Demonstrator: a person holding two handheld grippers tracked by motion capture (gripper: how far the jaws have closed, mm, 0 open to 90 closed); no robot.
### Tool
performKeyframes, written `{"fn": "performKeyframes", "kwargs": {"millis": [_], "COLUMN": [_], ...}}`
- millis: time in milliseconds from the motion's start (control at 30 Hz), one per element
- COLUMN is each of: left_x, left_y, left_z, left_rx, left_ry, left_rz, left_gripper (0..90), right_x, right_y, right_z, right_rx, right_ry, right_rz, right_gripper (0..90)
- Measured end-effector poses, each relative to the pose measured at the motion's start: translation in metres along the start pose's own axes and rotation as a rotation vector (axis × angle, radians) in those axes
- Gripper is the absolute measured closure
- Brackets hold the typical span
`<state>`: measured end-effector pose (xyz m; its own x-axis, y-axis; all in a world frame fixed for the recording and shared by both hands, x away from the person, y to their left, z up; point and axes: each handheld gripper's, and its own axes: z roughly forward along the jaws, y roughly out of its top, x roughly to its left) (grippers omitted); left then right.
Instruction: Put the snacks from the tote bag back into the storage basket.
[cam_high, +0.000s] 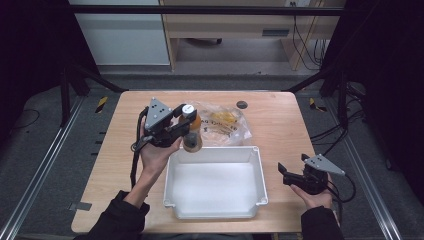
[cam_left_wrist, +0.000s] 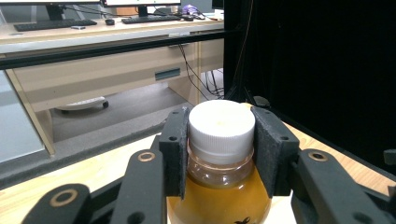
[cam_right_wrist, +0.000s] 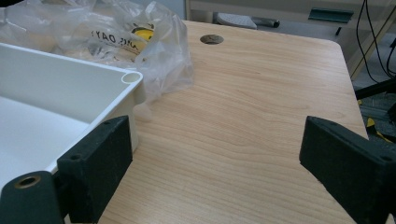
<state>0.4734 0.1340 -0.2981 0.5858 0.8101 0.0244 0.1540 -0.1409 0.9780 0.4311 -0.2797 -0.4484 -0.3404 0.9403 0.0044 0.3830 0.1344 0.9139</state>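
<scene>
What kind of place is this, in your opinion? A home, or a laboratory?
Probably a laboratory or office workroom. The wooden table stands inside a black metal frame, cables hang by a desk behind it, and keyboards lie on a long desk.

A tray (cam_high: 216, 201) sits on the counter (cam_high: 280, 120). Behind it lies a plastic bag (cam_high: 227, 125). A bottle (cam_high: 191, 131) stands left of the bag.

Partial upside-down dark lettering on the clear plastic bag (cam_right_wrist: 116, 35), too crumpled for certain reading.
</scene>
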Motion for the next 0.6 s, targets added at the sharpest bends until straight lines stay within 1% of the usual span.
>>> {"fn": "performKeyframes", "kwargs": {"millis": [133, 167, 233, 433, 500, 567, 600], "left_x": [-0.004, -0.005, -0.007, -0.011, -0.013, -0.013, -0.013], "left_y": [-0.005, -0.007, -0.010, -0.018, -0.023, -0.025, -0.030], "left_z": [-0.004, -0.006, -0.008, -0.012, -0.015, -0.016, -0.017], "left_rx": [0.002, 0.009, 0.007, 0.012, 0.018, 0.019, 0.022], "left_ry": [-0.008, -0.018, -0.027, -0.036, -0.041, -0.041, -0.043], "left_rz": [0.010, 0.016, 0.005, 0.011, 0.008, 0.011, 0.010], "left_gripper": [59.1, 59.1, 59.1, 59.1, 59.1, 59.1, 59.1], "right_x": [0.000, 0.001, 0.001, 0.001, 0.001, 0.001, 0.001], "right_y": [0.000, 0.000, 0.000, 0.000, 0.000, 0.000, 0.000], "right_z": [0.000, 0.000, 0.000, 0.000, 0.000, 0.000, 0.000], "right_rx": [0.001, 0.001, 0.000, 0.000, -0.002, -0.002, -0.001], "right_ry": [-0.001, -0.001, -0.001, -0.001, -0.002, -0.002, -0.002], "right_rz": [-0.001, -0.002, -0.001, -0.002, -0.002, -0.004, -0.003], "right_gripper": [9.6, 9.7, 9.7, 9.7, 9.7, 9.7, 9.7]}}
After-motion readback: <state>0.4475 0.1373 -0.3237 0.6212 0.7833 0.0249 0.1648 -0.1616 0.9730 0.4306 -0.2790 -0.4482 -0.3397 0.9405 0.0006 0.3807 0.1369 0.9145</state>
